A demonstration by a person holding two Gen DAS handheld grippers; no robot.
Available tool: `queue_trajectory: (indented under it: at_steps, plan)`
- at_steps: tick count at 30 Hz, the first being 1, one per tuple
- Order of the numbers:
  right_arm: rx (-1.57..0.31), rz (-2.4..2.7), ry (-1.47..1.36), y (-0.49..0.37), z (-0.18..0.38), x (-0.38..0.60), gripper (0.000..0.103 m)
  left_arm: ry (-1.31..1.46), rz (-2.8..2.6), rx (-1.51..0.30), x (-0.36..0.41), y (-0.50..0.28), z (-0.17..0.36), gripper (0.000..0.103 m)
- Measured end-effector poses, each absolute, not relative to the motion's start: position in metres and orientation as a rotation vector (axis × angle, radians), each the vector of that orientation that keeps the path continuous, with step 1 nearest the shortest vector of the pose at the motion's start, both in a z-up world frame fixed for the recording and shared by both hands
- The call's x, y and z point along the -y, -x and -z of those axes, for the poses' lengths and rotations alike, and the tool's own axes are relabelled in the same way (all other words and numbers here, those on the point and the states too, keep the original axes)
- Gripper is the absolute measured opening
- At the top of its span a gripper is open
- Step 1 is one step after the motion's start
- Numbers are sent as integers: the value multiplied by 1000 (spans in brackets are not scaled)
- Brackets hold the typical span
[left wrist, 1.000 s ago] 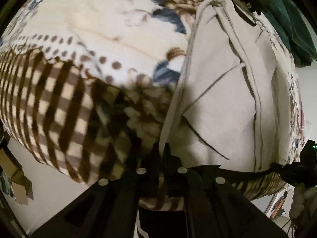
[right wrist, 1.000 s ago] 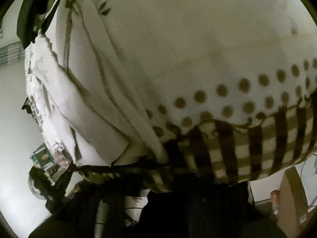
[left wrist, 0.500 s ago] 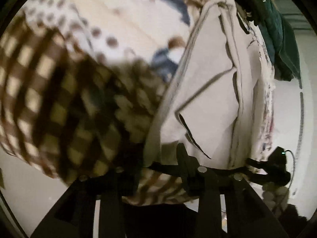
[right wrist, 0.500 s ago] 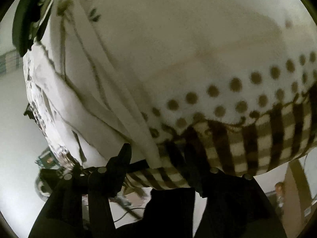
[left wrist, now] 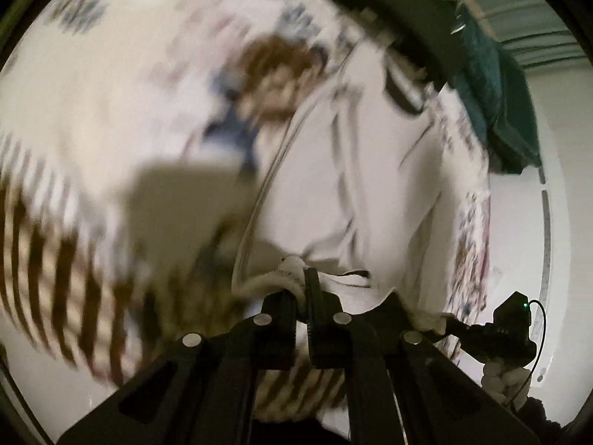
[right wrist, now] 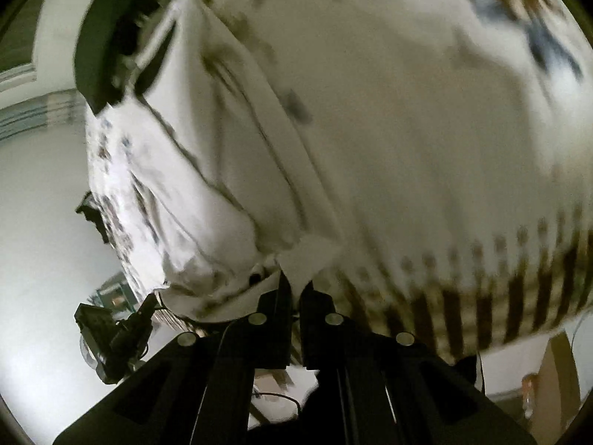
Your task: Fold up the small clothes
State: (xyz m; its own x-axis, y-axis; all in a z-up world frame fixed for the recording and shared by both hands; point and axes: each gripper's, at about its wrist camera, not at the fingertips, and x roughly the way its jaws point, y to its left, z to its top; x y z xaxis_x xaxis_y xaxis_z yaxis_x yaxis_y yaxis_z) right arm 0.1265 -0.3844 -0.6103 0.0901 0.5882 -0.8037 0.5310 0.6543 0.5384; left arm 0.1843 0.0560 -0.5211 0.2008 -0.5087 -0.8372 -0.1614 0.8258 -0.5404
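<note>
A pale beige garment point(left wrist: 374, 185) lies on a patterned bedspread point(left wrist: 92, 85), seen blurred in both wrist views. My left gripper point(left wrist: 303, 289) is shut on the garment's near hem, which bunches up between its black fingers and lifts off the spread. In the right wrist view the same garment point(right wrist: 207, 200) rises to my right gripper point(right wrist: 294, 289), shut on another corner of its near edge. The other gripper point(left wrist: 507, 330) shows at the lower right of the left view, and the other gripper point(right wrist: 111, 330) at the lower left of the right view.
The bedspread point(right wrist: 426, 129) has flowers, dots and a brown checked border point(right wrist: 500, 307). A dark teal cloth point(left wrist: 496, 100) and a black object point(left wrist: 393, 11) lie at the far end of the bed. White floor lies beside the bed; a cardboard box point(right wrist: 556, 378) stands at lower right.
Both grippers opened, then shut on the garment's near edge. Both have risen and pulled back, lifting that edge off the spread.
</note>
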Motion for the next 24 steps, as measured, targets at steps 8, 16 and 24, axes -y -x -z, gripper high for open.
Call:
queue_trajectory:
  at_steps: [8, 16, 24]
  plan:
    - [-1434, -30, -946, -257, 618, 412, 28, 608, 235, -1284, -46, -312, 539, 26]
    - [-1453, -22, -829, -268, 632, 414, 53, 562, 239, -1327, -50, -308, 560, 59]
    - [-1437, -62, -784, -266, 655, 391, 3, 410, 286, -1318, -13, -299, 573, 2]
